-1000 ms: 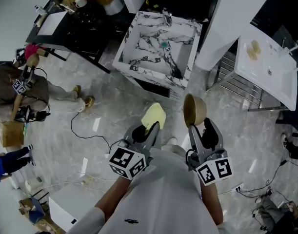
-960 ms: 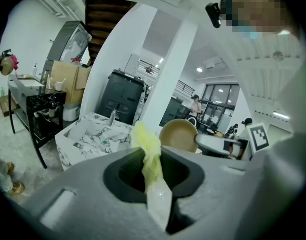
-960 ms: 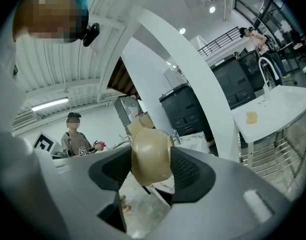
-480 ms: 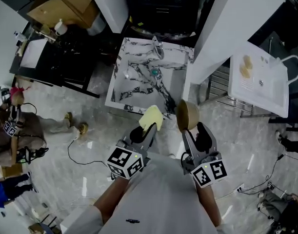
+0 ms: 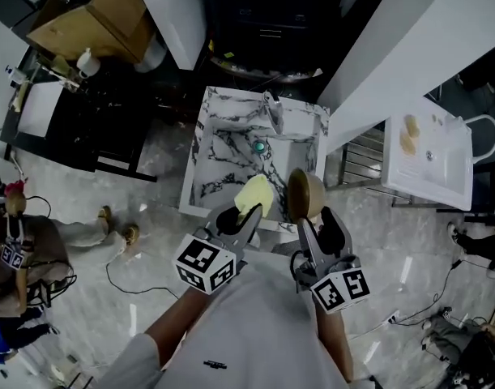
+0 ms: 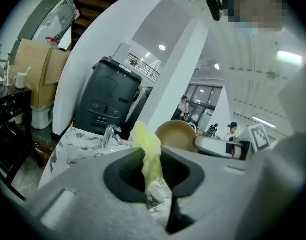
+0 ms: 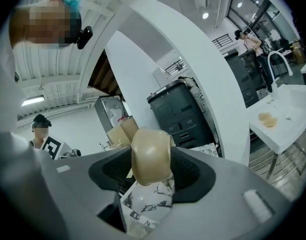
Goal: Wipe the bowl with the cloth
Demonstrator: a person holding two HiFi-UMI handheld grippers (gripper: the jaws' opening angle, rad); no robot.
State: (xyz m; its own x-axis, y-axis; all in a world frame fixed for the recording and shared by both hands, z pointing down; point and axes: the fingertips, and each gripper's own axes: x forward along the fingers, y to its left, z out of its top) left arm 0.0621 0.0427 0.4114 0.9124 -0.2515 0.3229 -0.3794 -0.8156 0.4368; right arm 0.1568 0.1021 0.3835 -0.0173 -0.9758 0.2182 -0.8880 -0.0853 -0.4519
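Your left gripper (image 5: 250,212) pinches the cloth (image 5: 255,193); your right gripper (image 5: 306,222) clamps the bowl (image 5: 306,193) by its rim; hard wiping may lever it loose.

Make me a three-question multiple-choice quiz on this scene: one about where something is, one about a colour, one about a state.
1. Where is the bowl relative to the cloth in the head view?
A) on its left
B) on its right
C) underneath it

2. What colour is the cloth?
A) yellow
B) blue
C) red

3. What state are the left tongs in?
A) open and empty
B) shut on the bowl
C) shut on the cloth

Answers:
1 B, the right tongs hold the bowl up on the cloth's right.
2 A, it shows pale yellow in the head view and the left gripper view.
3 C, the cloth stands pinched between their jaws.
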